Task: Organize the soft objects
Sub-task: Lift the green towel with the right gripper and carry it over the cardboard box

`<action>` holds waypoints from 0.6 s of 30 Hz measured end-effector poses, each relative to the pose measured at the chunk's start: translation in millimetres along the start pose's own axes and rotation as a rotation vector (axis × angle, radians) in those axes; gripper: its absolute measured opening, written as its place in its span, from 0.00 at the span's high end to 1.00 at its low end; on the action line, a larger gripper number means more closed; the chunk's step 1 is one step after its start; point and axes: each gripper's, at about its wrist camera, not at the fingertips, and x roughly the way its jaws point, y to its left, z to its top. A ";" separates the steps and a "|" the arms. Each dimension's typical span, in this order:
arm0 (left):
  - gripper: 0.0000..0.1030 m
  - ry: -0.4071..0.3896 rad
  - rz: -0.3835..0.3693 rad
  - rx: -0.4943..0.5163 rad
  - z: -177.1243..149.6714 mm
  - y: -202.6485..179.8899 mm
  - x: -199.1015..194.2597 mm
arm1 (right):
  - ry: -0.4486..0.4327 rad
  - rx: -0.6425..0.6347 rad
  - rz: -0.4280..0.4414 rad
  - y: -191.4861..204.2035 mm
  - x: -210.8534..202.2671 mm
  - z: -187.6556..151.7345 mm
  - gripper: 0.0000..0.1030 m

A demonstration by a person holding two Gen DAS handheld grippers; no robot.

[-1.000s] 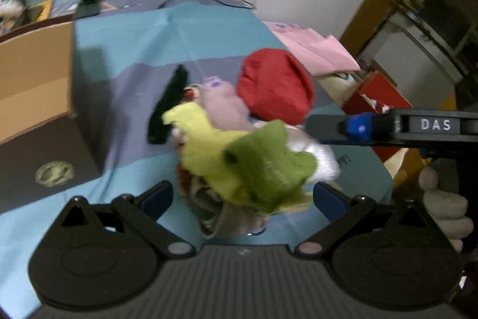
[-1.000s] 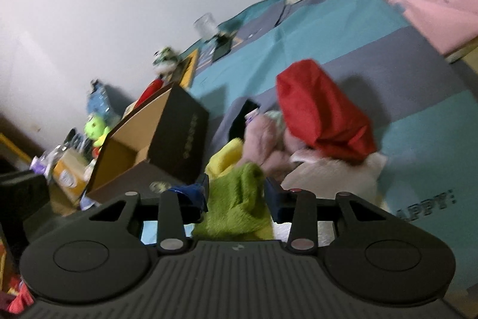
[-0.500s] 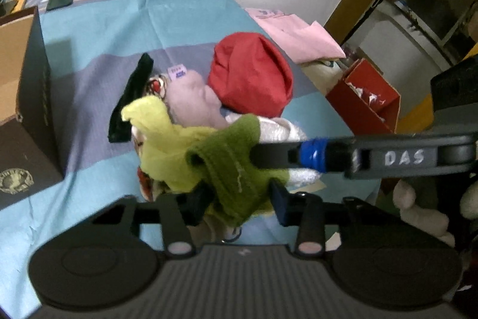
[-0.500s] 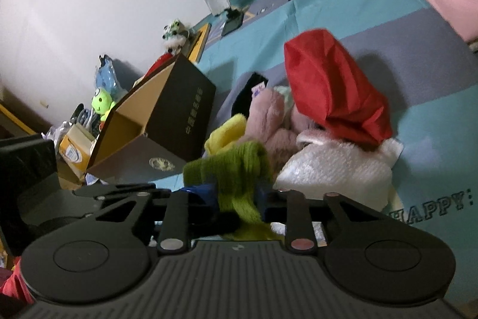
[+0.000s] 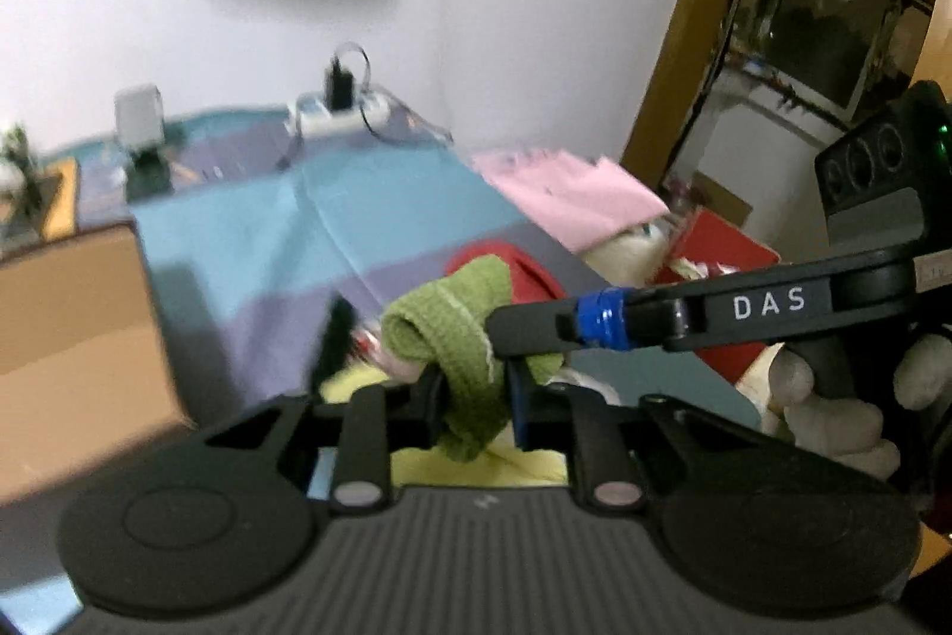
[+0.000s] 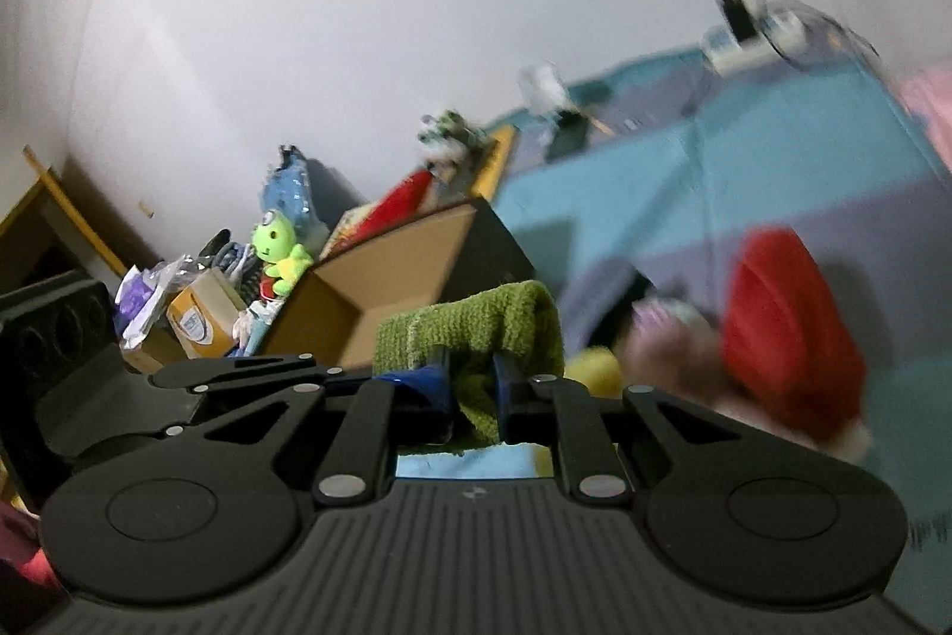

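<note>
While both grippers, left (image 5: 476, 397) and right (image 6: 473, 391), pinch the green knit (image 5: 458, 331), a striped sheet (image 5: 250, 242) lies below.

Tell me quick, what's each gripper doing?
Left gripper: just closed, shut on the green sock.
Right gripper: just closed, shut on the same sock.

Both wrist views look closely along their fingers, sharing the green cloth (image 5: 458, 337).

Bed with teal and purple striped cover (image 5: 250, 242), open cardboard box (image 5: 71, 313), red cloth (image 6: 785, 325), power strip (image 5: 339, 117), pink sheet (image 5: 571, 194)
</note>
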 end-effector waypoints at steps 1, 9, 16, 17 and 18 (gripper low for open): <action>0.85 -0.016 0.011 0.008 3.0 5.6 -5.7 | -0.007 -0.023 0.006 8.0 6.4 6.9 1.00; 0.85 -0.097 0.142 0.024 22.1 96.5 -55.1 | -0.009 -0.152 0.075 75.8 87.7 46.7 1.00; 0.85 -0.023 0.223 0.020 29.0 204.2 -61.5 | 0.078 -0.159 0.088 118.0 193.0 67.0 1.00; 0.85 -0.008 0.231 0.019 28.7 216.6 -60.0 | 0.099 -0.145 0.085 117.6 211.1 69.8 1.00; 0.85 0.016 0.235 0.016 28.2 233.1 -55.4 | 0.118 -0.134 0.080 117.9 225.7 70.6 1.00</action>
